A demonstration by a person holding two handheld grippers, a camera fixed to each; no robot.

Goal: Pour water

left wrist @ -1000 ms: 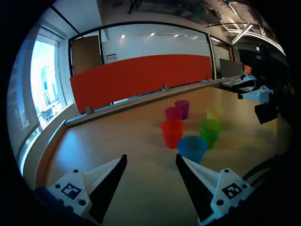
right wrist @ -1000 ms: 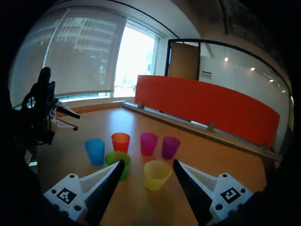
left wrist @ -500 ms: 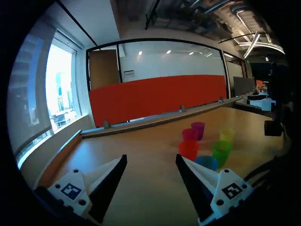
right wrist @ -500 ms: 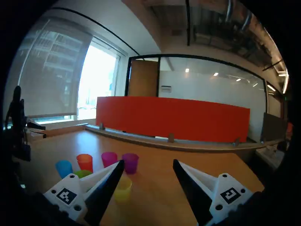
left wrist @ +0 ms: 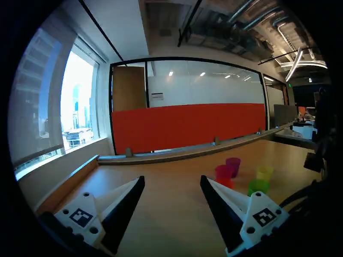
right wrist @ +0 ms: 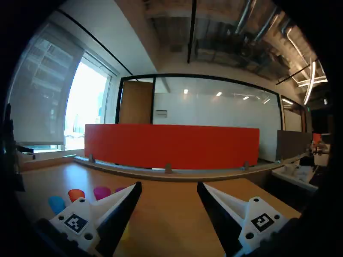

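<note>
We log small translucent plastic cups: magenta cup (left wrist: 223,172), purple cup (left wrist: 233,164), yellow cup (left wrist: 264,172), green cup (left wrist: 258,186). They stand close together on the pale wooden worktop (left wrist: 171,227). A long orange divider panel (left wrist: 188,126) runs behind, with a bright window (left wrist: 79,113) beside it. The left claw (left wrist: 171,177) is released and empty, and the cups lie ahead, off to its right. The right claw (right wrist: 169,184) is released too, with the blue cup (right wrist: 56,204) and orange-red cup (right wrist: 76,195) low on its left.

Legible text: none. Wall plaque (left wrist: 156,96) beside the door, upper centre of frame: too small to read. Coded squares (left wrist: 81,217) on the left gripper (left wrist: 171,177), lower frame: pattern only, no characters.
</note>
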